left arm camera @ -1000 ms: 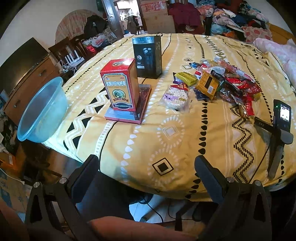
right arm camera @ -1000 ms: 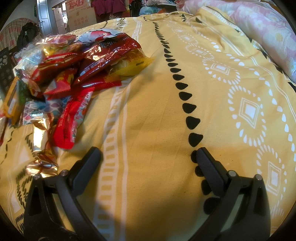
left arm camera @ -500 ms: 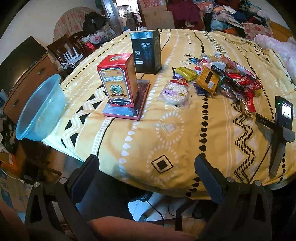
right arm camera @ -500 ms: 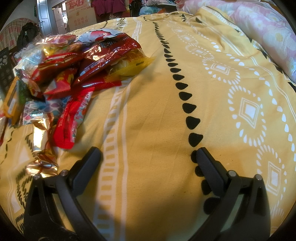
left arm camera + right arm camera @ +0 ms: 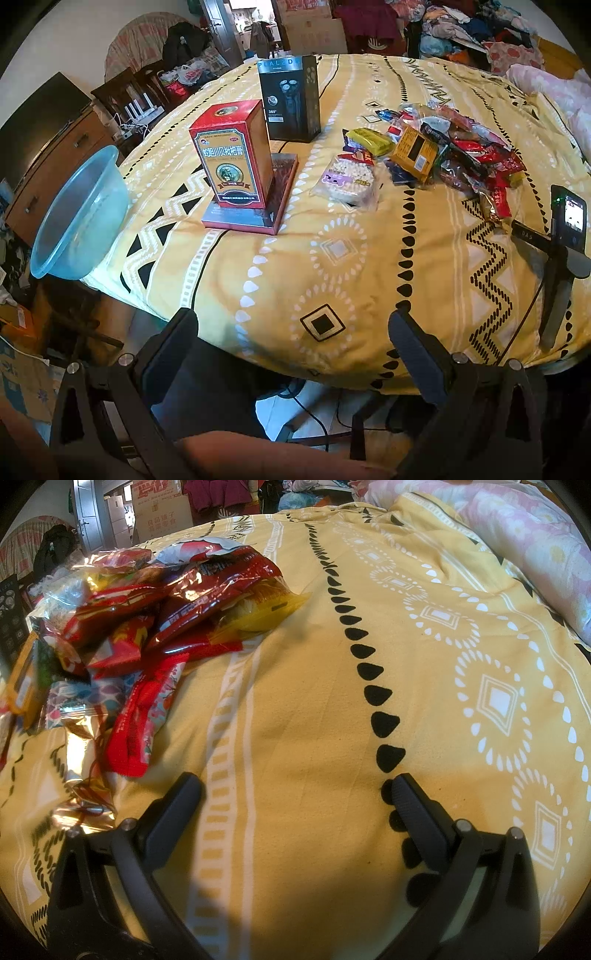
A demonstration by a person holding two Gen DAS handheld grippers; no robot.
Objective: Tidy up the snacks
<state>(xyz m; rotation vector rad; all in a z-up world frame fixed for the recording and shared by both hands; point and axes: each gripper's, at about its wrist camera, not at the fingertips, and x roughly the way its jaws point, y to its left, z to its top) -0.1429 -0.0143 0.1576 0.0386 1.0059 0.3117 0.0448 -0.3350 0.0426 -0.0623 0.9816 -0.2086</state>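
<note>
A pile of snack packets (image 5: pixel 458 147) lies on the yellow patterned tablecloth (image 5: pixel 332 251) at the right; it also shows in the right wrist view (image 5: pixel 147 620) at the upper left. A clear bag of white puffs (image 5: pixel 349 179) lies apart to its left. A blue plastic bowl (image 5: pixel 77 218) hangs over the table's left edge. My left gripper (image 5: pixel 291 332) is open and empty, off the table's near edge. My right gripper (image 5: pixel 295 794) is open and empty, low over bare cloth, right of the pile. It also shows in the left wrist view (image 5: pixel 565 236).
A red box (image 5: pixel 232 155) stands on a flat red case (image 5: pixel 255 218) left of centre. A black box (image 5: pixel 291 99) stands behind it. A pink pillow (image 5: pixel 535 542) lies at the far right. Chairs and clutter surround the table.
My left gripper has pulled back and tilted slightly, so the table sits a little farther away. The right gripper has not moved.
</note>
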